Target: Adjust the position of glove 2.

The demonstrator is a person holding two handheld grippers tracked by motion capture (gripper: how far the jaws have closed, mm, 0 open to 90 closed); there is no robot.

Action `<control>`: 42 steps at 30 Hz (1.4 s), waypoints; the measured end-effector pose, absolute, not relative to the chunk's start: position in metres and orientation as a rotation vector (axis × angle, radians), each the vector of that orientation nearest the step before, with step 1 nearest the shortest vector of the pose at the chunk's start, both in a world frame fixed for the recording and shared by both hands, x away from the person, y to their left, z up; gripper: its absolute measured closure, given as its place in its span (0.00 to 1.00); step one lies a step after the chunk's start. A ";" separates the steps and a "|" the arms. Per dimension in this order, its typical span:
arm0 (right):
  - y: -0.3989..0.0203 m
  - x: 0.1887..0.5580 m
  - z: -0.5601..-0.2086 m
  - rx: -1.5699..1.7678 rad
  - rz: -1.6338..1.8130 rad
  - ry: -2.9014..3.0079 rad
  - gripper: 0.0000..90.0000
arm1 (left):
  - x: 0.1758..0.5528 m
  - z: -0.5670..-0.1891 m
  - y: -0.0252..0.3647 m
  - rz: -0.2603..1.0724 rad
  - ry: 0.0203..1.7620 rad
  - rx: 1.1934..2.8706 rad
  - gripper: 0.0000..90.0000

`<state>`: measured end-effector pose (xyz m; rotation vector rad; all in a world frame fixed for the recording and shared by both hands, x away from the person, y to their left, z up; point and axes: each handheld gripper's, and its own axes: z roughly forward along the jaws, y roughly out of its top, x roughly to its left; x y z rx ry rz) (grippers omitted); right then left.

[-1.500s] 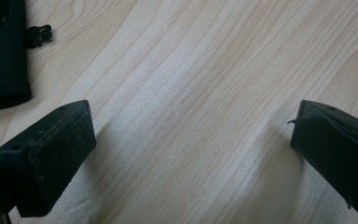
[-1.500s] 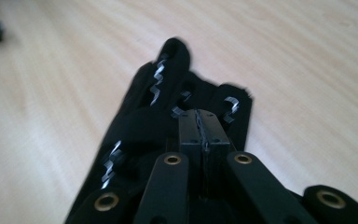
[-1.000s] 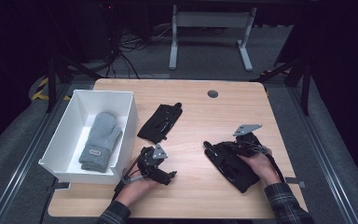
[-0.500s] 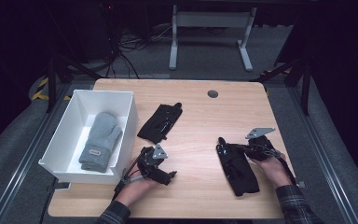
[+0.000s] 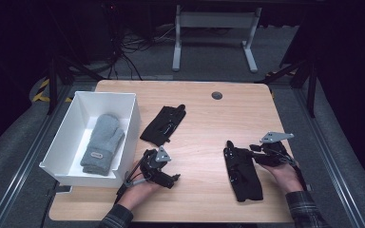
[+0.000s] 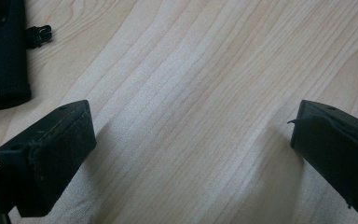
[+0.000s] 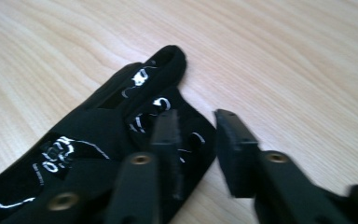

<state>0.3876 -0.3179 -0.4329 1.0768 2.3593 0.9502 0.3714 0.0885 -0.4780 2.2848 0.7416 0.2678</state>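
High view. Landmark: the white bin (image 5: 71,142) at the left edge of the table (image 5: 204,118). A grey mitten (image 5: 102,143) lies inside the bin, cuff toward the near wall. Just right of the bin's far half lies a black glove (image 5: 163,125), flat on the wood. The left gripper (image 5: 164,178) rests on the table just right of the bin's near corner, held by the left hand (image 5: 140,190), jaws pointing away from the bin. Well right of the bin, across the table, a second black glove (image 5: 241,169) lies flat, fingers pointing to the far side. The right gripper (image 5: 257,154) sits just beyond that glove's right edge, on the side away from the bin, in the right hand (image 5: 285,175); its grey plate is on top.

Left gripper view. Jaws stand wide apart over bare wood, nothing between them: released. A corner of the glove (image 6: 2,56) nearer the bin shows at upper left, with a small black clip (image 6: 38,35) beside it.

Right gripper view. The second glove (image 7: 102,140) lies flat, white print on its fingers, fingertips pointing away. The right gripper (image 7: 196,135) has a clear gap between its jaws; they have just been opening. One jaw hangs over the glove's edge, the other over bare wood. No cloth is pinched between them: released, glove left on the table. Frame is slightly blurred near the jaws.
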 end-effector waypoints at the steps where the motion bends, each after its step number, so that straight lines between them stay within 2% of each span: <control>1: -0.318 0.388 -0.433 1.077 0.950 2.359 0.67 | 0.371 -0.478 0.088 0.268 0.742 2.285 0.00; 3: -0.325 0.387 -0.437 1.108 0.957 2.337 0.54 | 0.371 -0.478 0.088 0.268 0.741 2.285 0.00; 11: -0.360 0.390 -0.451 1.248 0.960 2.212 0.23 | 0.371 -0.478 0.088 0.268 0.742 2.285 0.00; 18: -0.368 0.395 -0.464 1.312 0.899 2.180 0.20 | 0.375 -0.473 0.086 0.282 0.789 2.323 0.00; 28: -0.368 0.395 -0.464 1.324 0.900 2.182 0.17 | 0.391 -0.452 0.087 0.301 0.876 2.251 0.03; 33: -0.367 0.395 -0.464 1.322 0.902 2.184 0.17 | 0.407 -0.444 0.085 0.312 0.952 2.191 0.12; 37: -0.366 0.395 -0.465 1.318 0.906 2.185 0.17 | 0.420 -0.441 0.083 0.344 0.977 2.198 0.26; 40: -0.364 0.395 -0.465 1.315 0.913 2.183 0.17 | 0.430 -0.441 0.083 0.356 0.992 2.165 0.49; 42: -0.364 0.394 -0.465 1.317 0.914 2.180 0.16 | 0.437 -0.441 0.082 0.383 1.006 2.187 0.58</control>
